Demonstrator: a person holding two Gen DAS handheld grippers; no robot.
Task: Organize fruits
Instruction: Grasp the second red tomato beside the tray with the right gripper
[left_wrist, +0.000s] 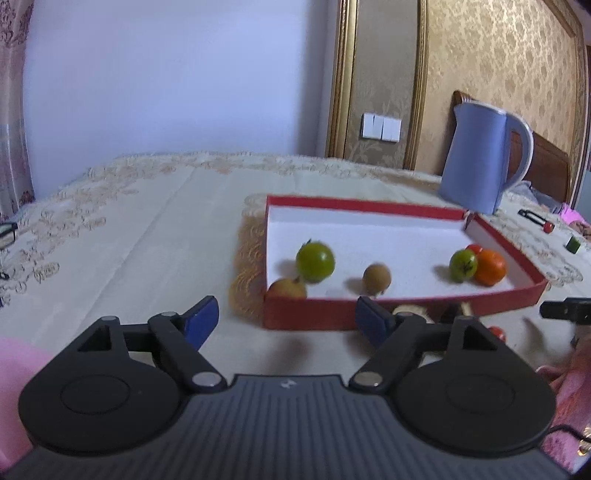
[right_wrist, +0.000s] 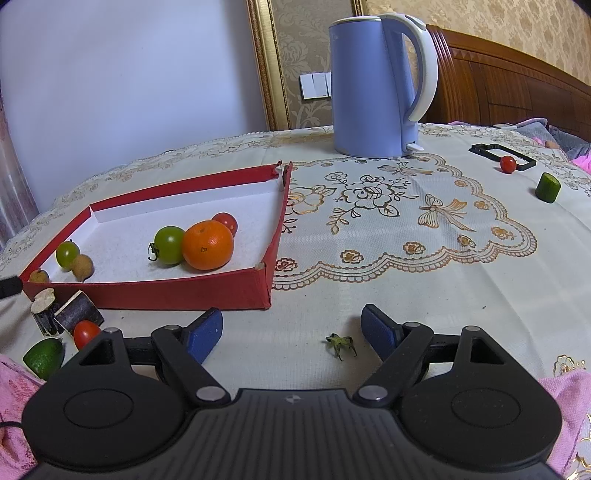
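**Both grippers empty, loose fruit waiting outside the box**

The left gripper has its blue fingers spread wide and released, nothing between them, aimed at the near left corner of the red box. The right gripper is likewise released and empty, hovering low over the surface just near of the box's right corner; a small green stem lies on the cloth between its fingers.

Inside the box sit an orange, a green tomato touching it, a red cherry tomato behind them, and at the left end another green fruit with two small brown fruits beside it — gathered there, presumably, as the sorted lot.

Outside, just near of the box's left end, lie two dark cut pieces, a cherry tomato and a green fruit. Far right, well apart, rest another cherry tomato and a green cylinder. A blue kettle stands beyond the box. Those strays look like the remaining work.
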